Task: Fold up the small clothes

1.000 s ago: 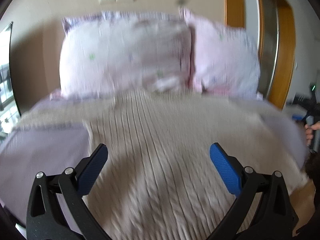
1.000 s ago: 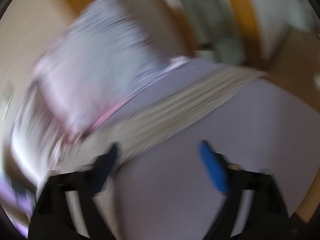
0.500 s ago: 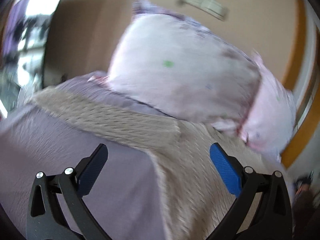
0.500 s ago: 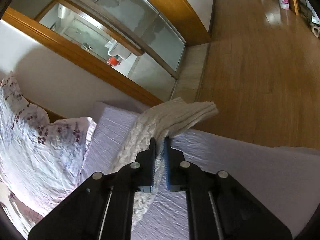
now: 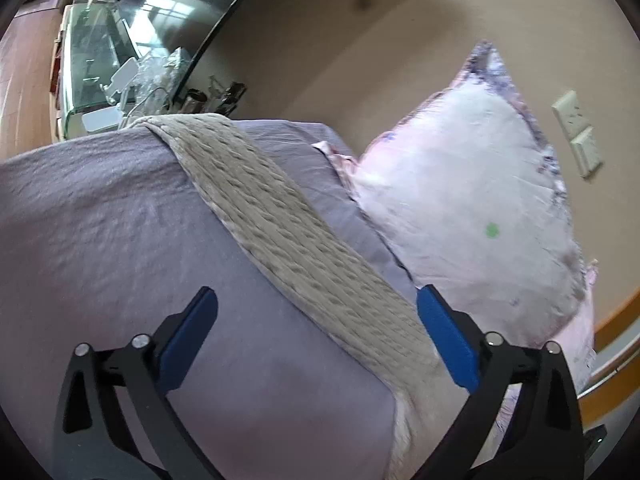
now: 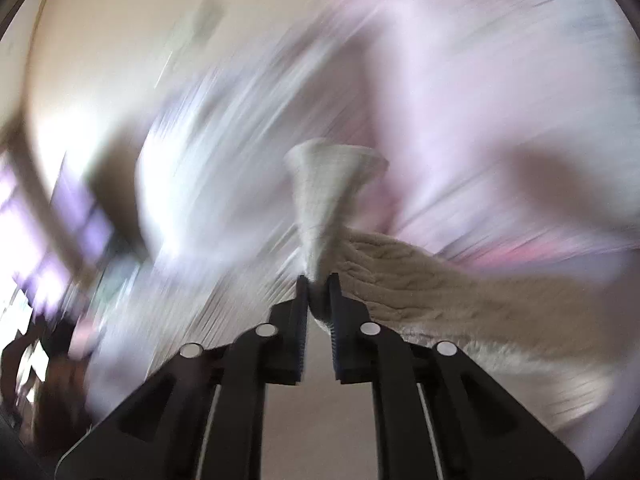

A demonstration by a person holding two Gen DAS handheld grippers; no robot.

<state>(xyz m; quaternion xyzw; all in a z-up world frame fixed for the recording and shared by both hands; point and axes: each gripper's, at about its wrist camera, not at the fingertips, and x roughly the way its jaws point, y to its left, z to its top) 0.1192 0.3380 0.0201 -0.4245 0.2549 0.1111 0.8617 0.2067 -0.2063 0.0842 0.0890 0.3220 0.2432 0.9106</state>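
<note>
A beige cable-knit sweater lies on the lilac bed sheet point(image 5: 100, 240). In the left wrist view one long sleeve point(image 5: 272, 216) stretches away from me toward the bed's far edge. My left gripper point(image 5: 316, 320) is open and empty, its blue pads above the sheet and the sleeve's near part. My right gripper point(image 6: 318, 280) is shut on the other sleeve's cuff point(image 6: 328, 184), which sticks up past the fingertips while the rest of the sweater point(image 6: 440, 292) trails off to the right. The right wrist view is heavily blurred.
A white and pink floral pillow point(image 5: 472, 208) leans on the beige wall at the bed's head. A glass-topped side table point(image 5: 104, 72) with clutter stands beyond the bed's far edge. A wall switch point(image 5: 576, 136) is at the right.
My left gripper has swung left from the sweater's body to the outstretched sleeve. My right gripper closed on the other sleeve's cuff and is now swinging fast with it toward the pillows.
</note>
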